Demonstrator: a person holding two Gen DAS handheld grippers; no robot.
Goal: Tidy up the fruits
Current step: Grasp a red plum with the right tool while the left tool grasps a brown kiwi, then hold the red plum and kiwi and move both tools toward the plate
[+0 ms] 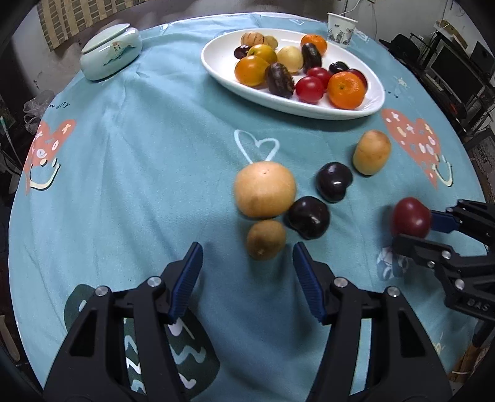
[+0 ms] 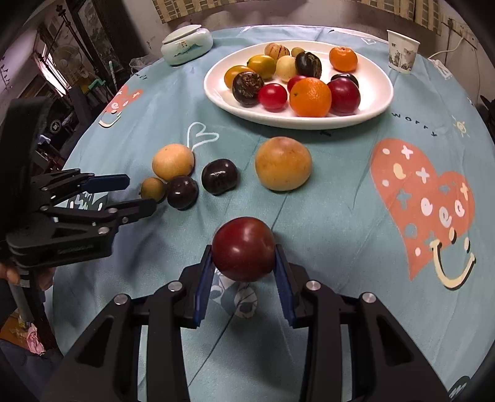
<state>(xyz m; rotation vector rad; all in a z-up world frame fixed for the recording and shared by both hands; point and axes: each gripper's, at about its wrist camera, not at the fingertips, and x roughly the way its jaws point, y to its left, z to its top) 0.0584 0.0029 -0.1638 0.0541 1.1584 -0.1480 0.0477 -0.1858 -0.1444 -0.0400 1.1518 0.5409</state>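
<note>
My right gripper is shut on a dark red round fruit, both blue pads pressed to its sides, low over the teal cloth. The left wrist view shows that fruit and the right gripper at the right edge. My left gripper is open, with a small brown fruit just ahead of its fingertips. Around it lie a large tan fruit, two dark plums and an oblong tan fruit. Behind them a white oval plate holds several fruits.
A pale lidded ceramic jar stands at the back left and a paper cup behind the plate. The round table's cloth drops off at its edges. A hand holds the left gripper.
</note>
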